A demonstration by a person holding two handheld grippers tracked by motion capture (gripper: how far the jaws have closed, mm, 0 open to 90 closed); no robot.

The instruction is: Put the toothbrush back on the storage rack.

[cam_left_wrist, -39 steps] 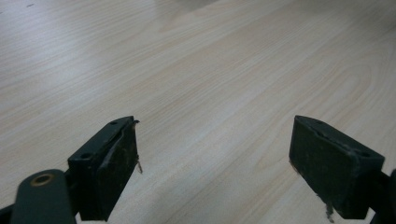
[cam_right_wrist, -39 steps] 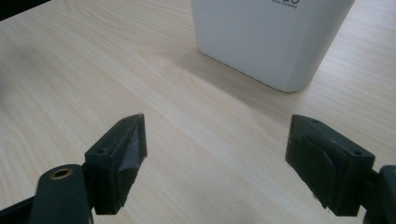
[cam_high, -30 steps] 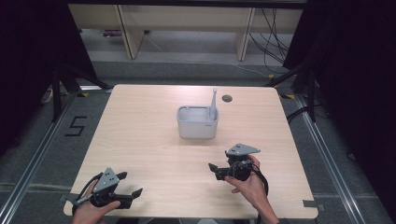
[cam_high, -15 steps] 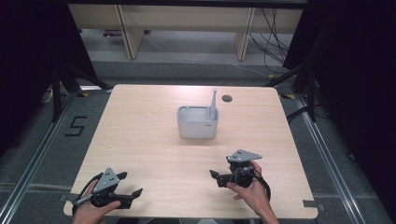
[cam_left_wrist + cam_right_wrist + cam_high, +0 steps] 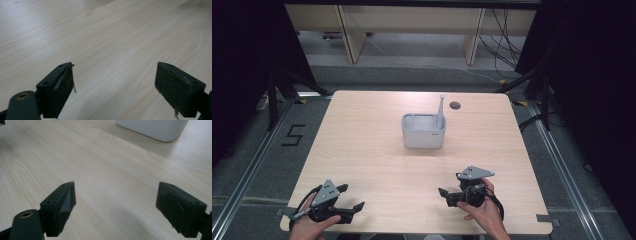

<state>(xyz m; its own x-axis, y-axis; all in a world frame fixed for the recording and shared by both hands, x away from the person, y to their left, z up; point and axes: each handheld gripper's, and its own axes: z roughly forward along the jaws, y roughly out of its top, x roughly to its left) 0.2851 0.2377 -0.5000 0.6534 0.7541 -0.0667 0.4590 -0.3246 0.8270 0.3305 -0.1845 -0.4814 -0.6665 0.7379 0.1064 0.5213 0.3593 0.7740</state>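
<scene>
A pale grey tub (image 5: 423,132) stands in the middle of the wooden table (image 5: 372,130), with a slim grey stick-like tool (image 5: 441,107) upright at its right end. My left gripper (image 5: 352,196) rests near the front left corner, held in a hand, its jaws open and empty. In the left gripper view, the left gripper (image 5: 115,85) has bare wood between its jaws. My right gripper (image 5: 451,183) lies near the front edge at the right, open and pointing left. The right gripper (image 5: 116,205) holds nothing, and the tub (image 5: 152,128) is far ahead at the top of the right gripper view.
A small dark round hole (image 5: 455,105) sits in the tabletop behind the tub. Pale shelving legs (image 5: 349,35) and cables (image 5: 502,30) stand beyond the far edge. Dark curtains flank both sides, and a floor mark "5" (image 5: 292,135) lies at the left.
The right gripper has drawn back a little toward the front edge of the table, staying open. The left gripper and the tub have not moved.
</scene>
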